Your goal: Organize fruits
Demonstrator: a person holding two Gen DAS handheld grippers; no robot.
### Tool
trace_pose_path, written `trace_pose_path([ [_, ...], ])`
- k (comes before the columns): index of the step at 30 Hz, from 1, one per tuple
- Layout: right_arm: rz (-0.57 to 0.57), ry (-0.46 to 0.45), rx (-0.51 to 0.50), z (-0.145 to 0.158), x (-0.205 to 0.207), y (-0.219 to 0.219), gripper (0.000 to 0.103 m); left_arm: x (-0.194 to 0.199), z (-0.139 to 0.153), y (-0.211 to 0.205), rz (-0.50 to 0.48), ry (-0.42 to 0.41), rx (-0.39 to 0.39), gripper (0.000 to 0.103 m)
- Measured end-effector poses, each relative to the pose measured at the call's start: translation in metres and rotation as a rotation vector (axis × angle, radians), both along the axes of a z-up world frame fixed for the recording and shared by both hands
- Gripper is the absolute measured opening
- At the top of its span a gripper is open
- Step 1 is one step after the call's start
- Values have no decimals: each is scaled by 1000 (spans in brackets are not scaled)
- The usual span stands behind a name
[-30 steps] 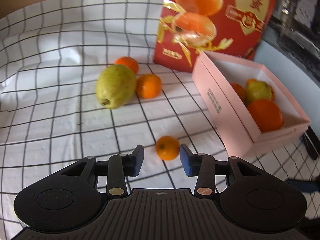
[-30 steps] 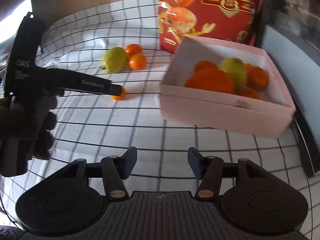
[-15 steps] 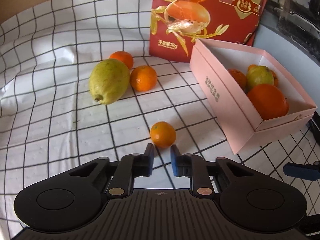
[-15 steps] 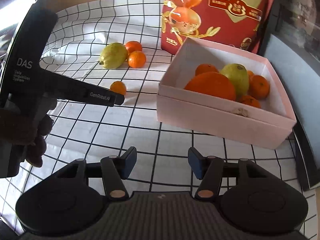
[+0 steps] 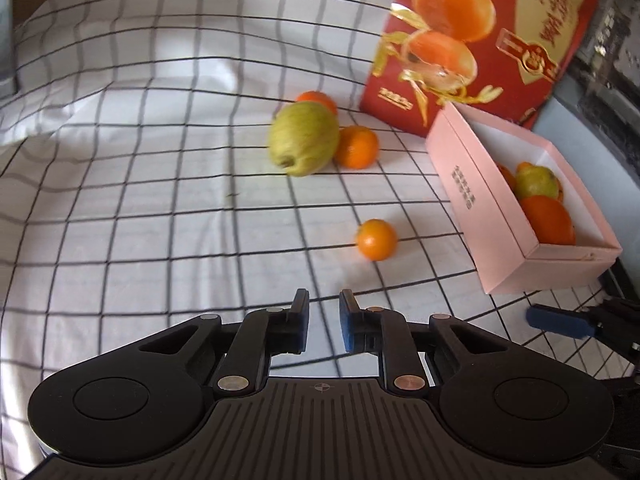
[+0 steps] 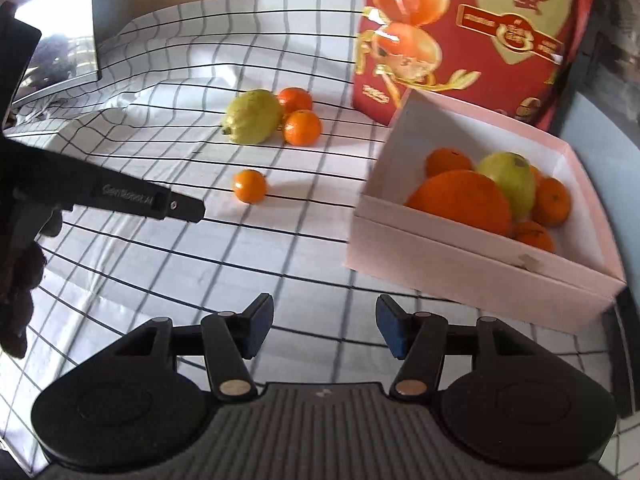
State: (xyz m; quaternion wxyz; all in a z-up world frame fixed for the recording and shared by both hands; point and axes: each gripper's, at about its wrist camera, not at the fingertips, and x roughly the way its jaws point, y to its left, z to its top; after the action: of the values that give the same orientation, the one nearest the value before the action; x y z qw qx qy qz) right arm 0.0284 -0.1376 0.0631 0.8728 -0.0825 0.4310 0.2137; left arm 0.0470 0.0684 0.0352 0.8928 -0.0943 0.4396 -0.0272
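Two hand-held tools over a gridded white cloth; loose fruit and a pink box of fruit ahead.

Left tool [image 5: 323,311]: blue-padded jaws drawn together to a narrow slit, nothing between them. Right tool [image 6: 323,328]: jaws spread, empty. Small round orange mandarin [image 5: 376,239]: alone on the black-and-white checked cloth [image 5: 160,200] covering the counter, just ahead of the left tool, apart from its tips. Large green-yellow guava-like fruit [image 5: 303,138]: farther back, touching two more small orange mandarins [image 5: 356,147]. Open pink cardboard box [image 6: 472,268]: toward the counter's right edge, holding one large orange, a green-yellow fruit and several mandarins. Red printed carton with orange pictures [image 6: 472,36]: upright behind the box.
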Motion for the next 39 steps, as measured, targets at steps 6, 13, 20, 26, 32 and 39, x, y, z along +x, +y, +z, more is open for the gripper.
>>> trace_pose_path([
  [6,97,-87,44,6,5,35,57,-19,10,26,61,-37,-48,22],
  [13,118,-132,19,17,55,74,47,-44,23,54,119,-60,-45,23],
  [20,280,-73,-206,16,144,108,47,-73,30,72,160,-79,-81,23],
  [26,233,46,-214,-13,200,118,47,-90,24,79,187,-54,-93,23],
  [32,210,61,-183,-8,185,110,41,-84,18,75,165,-45,-101,23],
  [39,166,57,-4,35,104,66,41,-56,14,52,108,-21,-75,23],
])
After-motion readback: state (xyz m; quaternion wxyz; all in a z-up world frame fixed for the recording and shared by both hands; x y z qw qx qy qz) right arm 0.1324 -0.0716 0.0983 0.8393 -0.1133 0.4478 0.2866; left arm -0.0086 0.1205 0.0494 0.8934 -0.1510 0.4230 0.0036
